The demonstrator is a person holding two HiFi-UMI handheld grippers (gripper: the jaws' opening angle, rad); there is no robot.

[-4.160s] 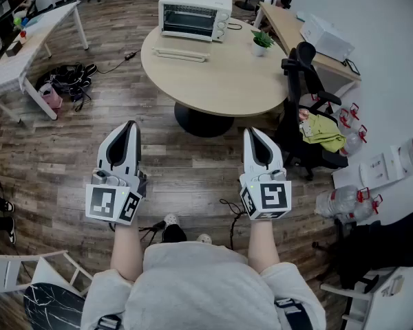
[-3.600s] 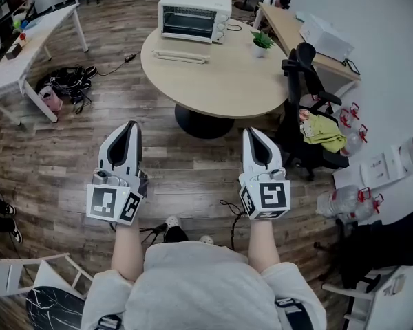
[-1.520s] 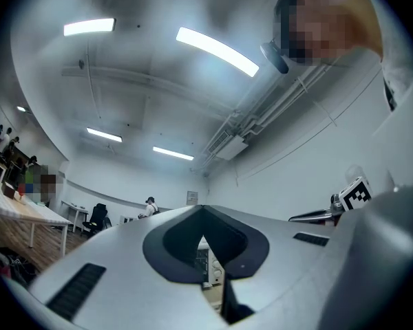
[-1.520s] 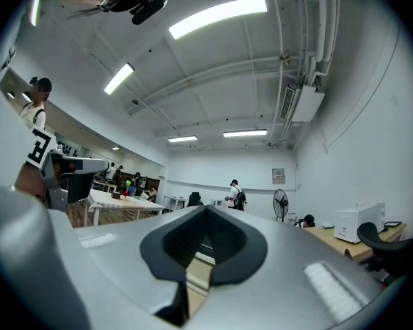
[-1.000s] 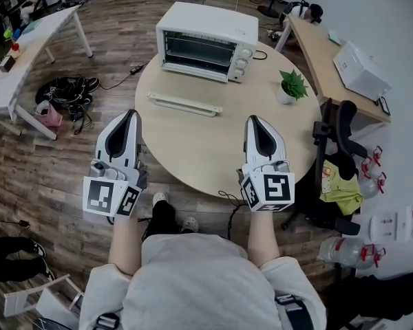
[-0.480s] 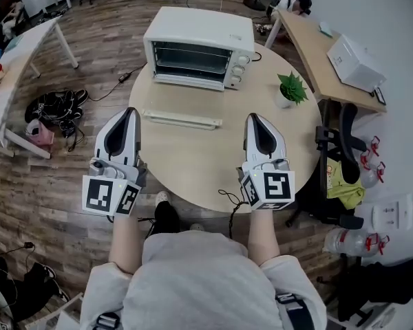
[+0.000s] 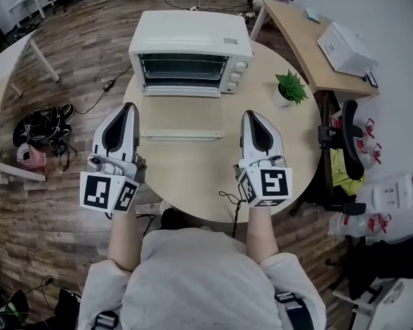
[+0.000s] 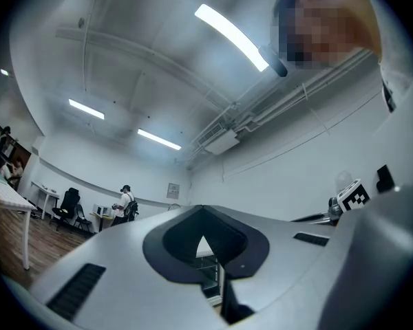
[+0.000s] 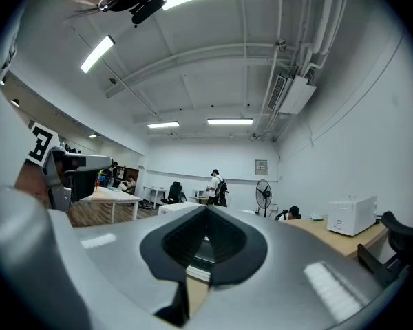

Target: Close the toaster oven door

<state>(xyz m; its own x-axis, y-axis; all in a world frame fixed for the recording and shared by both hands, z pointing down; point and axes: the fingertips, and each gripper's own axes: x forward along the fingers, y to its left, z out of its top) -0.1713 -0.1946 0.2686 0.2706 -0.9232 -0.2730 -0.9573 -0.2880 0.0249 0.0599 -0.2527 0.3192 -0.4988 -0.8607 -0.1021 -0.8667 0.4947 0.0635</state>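
Heads up on geometry: the toaster oven sits at the far side of the round counter, dead centre ahead of you. Its door is dropped flat toward you. The handle bar runs left to right along the door's near edge, so that's the long axis you'll be lifting.

In the head view the open door lies between your two claws. The left claw is just off its left end and the right claw is just off its right end. I'd call the left one a touch nearer, but it's close. I can't tell how high either one rides above the counter.

Both claws are pinched together with nothing in them. Each gripper view shows the jaws meeting, with only the oven peeking through the little gap. Neither is touching the door or the handle.

My guess: you won't need a grasp. Get a closed tip under that near edge and swing the door up and away from you.
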